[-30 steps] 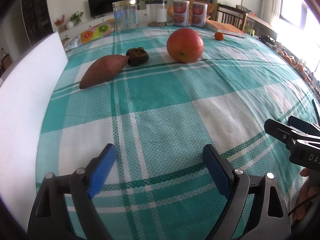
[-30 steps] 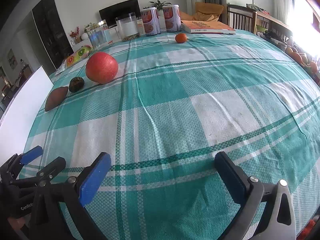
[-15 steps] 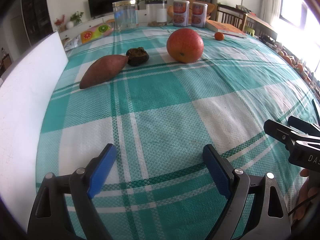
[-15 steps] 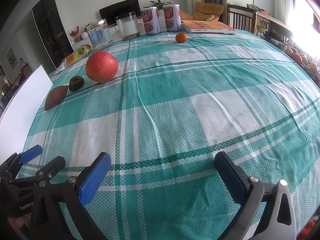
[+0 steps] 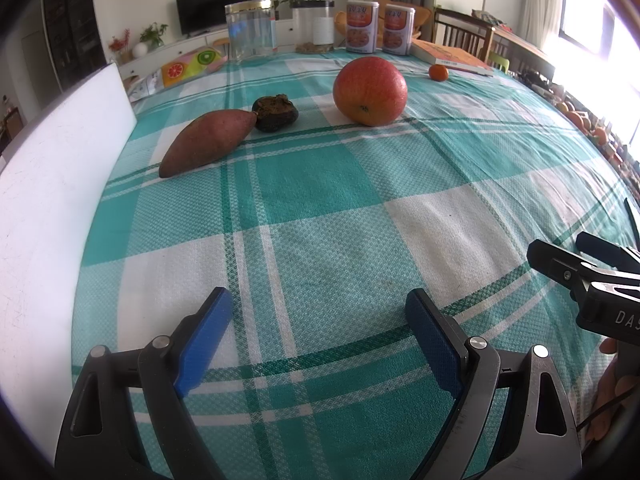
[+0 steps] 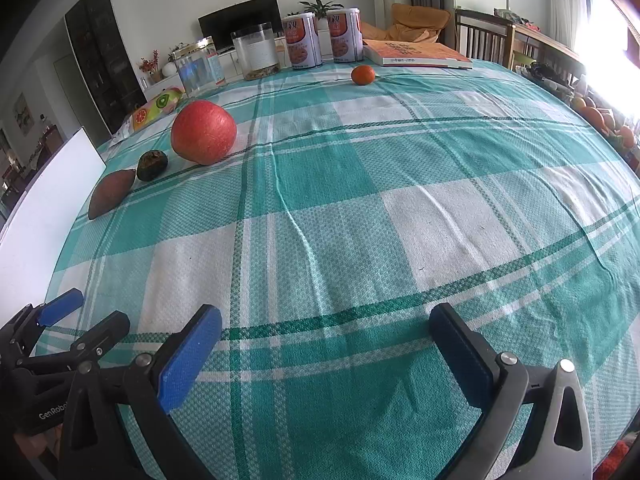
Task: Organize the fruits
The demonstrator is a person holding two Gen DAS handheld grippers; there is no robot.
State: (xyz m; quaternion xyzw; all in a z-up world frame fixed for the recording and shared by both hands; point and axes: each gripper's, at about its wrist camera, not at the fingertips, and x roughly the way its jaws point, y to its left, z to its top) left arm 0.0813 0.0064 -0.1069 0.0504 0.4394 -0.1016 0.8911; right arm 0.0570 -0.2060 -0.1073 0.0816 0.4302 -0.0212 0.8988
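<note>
A big red-orange round fruit (image 5: 370,91) (image 6: 203,132) sits on the green plaid tablecloth (image 5: 340,208), far from both grippers. A dark wrinkled fruit (image 5: 275,113) (image 6: 151,165) lies left of it, touching a sweet potato (image 5: 208,141) (image 6: 111,193). A small tangerine (image 5: 438,72) (image 6: 363,75) lies near the far edge. My left gripper (image 5: 320,340) is open and empty over the near cloth. My right gripper (image 6: 324,352) is open and empty beside it; it also shows in the left wrist view (image 5: 588,268).
A white board (image 5: 48,216) stands along the table's left edge. Two clear jars (image 6: 200,66) (image 6: 257,53), two tins (image 6: 302,42) (image 6: 345,36), a book (image 6: 416,54) and a fruit-print bag (image 5: 192,65) line the far edge. Chairs stand beyond on the right.
The right wrist view has shifted very slightly; the fruits and both open grippers stay where they were.
</note>
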